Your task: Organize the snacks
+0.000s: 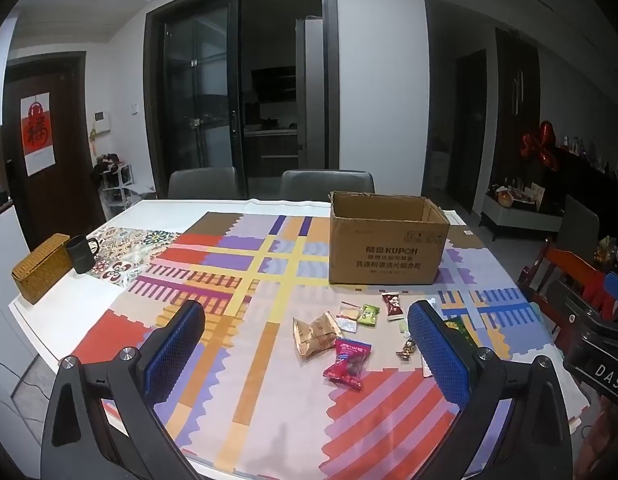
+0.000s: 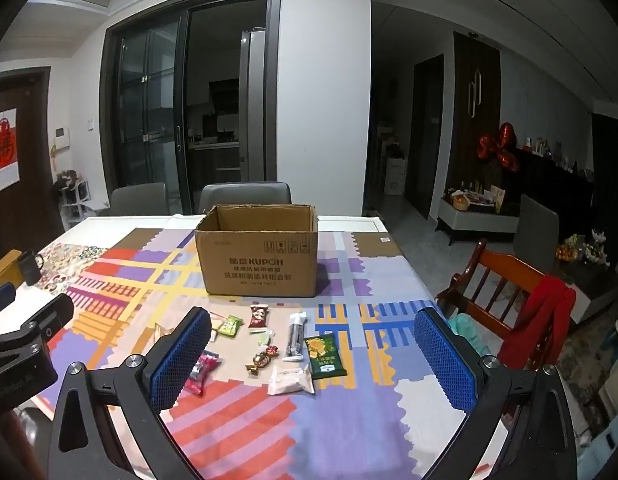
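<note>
An open cardboard box [image 1: 389,250] stands on the patterned tablecloth; it also shows in the right wrist view [image 2: 261,260]. Several snack packets lie in front of it: a brown packet [image 1: 315,334], a pink-red packet [image 1: 349,364], a light green one [image 1: 368,315], a dark red one [image 1: 392,306], and in the right wrist view a dark green packet [image 2: 324,354], a white pouch [image 2: 289,380] and a wrapped candy [image 2: 263,358]. My left gripper [image 1: 305,356] is open above the near table. My right gripper [image 2: 313,360] is open, above the snacks.
A black mug [image 1: 83,254] and a woven basket box [image 1: 43,267] stand at the table's left edge. Grey chairs [image 1: 327,184] are behind the table. A wooden chair [image 2: 505,292] with red cloth stands to the right.
</note>
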`<state>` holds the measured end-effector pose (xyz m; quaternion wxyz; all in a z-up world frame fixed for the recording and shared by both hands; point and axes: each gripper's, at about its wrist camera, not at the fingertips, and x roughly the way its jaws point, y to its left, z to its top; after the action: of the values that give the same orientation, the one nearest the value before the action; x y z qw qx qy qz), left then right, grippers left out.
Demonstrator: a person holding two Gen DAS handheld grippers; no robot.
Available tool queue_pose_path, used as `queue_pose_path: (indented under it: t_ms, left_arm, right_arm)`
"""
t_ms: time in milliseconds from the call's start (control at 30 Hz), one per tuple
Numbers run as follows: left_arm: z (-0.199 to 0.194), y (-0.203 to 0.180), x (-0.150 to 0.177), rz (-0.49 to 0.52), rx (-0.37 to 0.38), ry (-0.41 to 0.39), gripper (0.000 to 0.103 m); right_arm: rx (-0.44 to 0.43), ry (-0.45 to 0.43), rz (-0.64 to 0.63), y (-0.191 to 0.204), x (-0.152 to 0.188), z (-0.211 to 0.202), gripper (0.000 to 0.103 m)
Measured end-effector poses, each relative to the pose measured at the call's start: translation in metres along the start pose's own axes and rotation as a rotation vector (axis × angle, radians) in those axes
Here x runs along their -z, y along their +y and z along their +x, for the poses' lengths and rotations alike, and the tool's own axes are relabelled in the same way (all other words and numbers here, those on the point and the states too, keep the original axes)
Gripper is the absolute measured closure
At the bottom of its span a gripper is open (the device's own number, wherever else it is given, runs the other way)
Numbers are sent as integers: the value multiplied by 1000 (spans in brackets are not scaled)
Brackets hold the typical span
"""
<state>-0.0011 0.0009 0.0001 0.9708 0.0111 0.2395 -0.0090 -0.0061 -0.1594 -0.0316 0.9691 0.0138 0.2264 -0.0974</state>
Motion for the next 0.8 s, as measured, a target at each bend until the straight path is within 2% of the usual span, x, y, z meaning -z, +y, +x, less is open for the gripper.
queue_pose_path:
  t_ms: [800]
  left_arm:
    - [-1, 4, 1, -4, 18, 13, 0]
  right_arm:
    - [5, -11, 7, -1, 1, -8, 1]
